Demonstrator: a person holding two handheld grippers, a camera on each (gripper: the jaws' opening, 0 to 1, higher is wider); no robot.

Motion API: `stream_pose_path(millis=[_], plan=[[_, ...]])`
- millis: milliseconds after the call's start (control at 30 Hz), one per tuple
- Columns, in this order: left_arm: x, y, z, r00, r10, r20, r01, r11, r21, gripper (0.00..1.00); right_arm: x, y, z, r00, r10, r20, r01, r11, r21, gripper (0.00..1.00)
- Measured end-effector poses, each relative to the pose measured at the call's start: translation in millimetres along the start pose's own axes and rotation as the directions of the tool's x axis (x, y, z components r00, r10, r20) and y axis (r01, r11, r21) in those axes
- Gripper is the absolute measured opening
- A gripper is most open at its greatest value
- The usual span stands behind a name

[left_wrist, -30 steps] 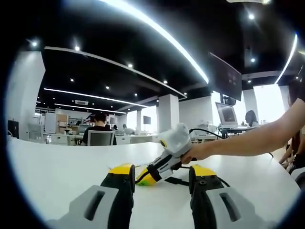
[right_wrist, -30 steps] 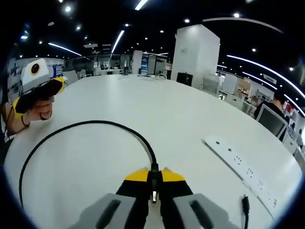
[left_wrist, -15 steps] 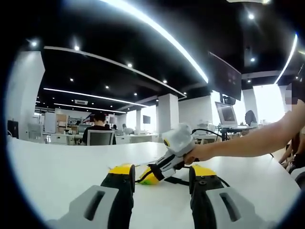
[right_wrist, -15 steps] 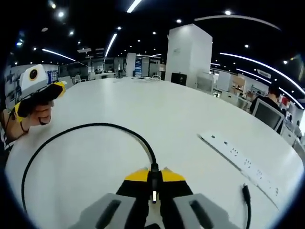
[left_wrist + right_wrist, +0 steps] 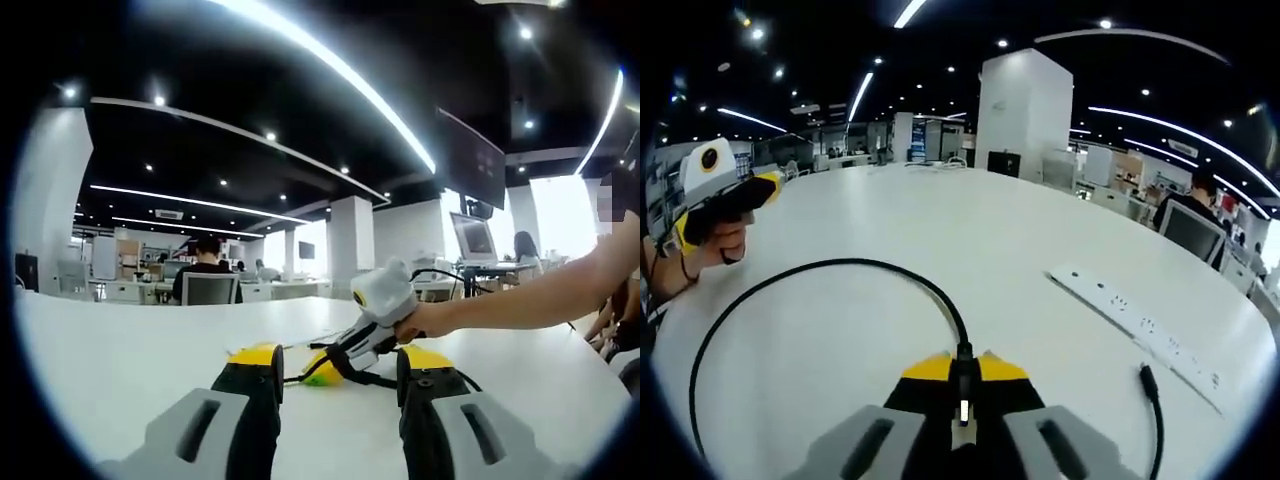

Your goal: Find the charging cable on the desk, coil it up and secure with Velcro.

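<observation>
A black charging cable (image 5: 855, 266) lies in a wide loop on the white desk (image 5: 970, 230). Its plug end stands between the yellow tips of my right gripper (image 5: 962, 366), which is shut on it. The cable's other end (image 5: 1148, 378) rests loose at the right. In the left gripper view my left gripper (image 5: 340, 357) is open just above the desk, nothing between its fingers. Beyond it a hand holds my right gripper (image 5: 335, 367) tilted down over the cable (image 5: 372, 380). My left gripper (image 5: 762, 184) is also at the far left of the right gripper view, held in a hand.
A white power strip (image 5: 1140, 326) lies on the desk to the right of the cable. Past the desk's far edge are monitors (image 5: 474, 240), office chairs (image 5: 212, 289) and a seated person (image 5: 208, 262). A white pillar (image 5: 1025, 115) stands behind the desk.
In the left gripper view my right gripper has risen a little and shifted right. The right gripper view has tilted, bringing the loose cable end further in. The grip on the plug is unchanged.
</observation>
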State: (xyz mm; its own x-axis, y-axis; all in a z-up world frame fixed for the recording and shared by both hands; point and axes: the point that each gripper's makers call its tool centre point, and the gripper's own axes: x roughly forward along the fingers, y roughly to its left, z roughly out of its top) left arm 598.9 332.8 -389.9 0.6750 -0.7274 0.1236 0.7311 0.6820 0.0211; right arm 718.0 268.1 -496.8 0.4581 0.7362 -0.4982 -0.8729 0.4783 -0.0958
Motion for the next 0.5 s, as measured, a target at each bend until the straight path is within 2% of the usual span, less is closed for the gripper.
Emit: stream_pose_path(millis=[500], plan=[[0.5,0.9,0.0,1.0,0.0,-0.001,0.0,1.0,0.004,0.46,-17.2,-3.3,0.4,0.999,-0.041,0.014,0.041,0.999,0.018,0.08]])
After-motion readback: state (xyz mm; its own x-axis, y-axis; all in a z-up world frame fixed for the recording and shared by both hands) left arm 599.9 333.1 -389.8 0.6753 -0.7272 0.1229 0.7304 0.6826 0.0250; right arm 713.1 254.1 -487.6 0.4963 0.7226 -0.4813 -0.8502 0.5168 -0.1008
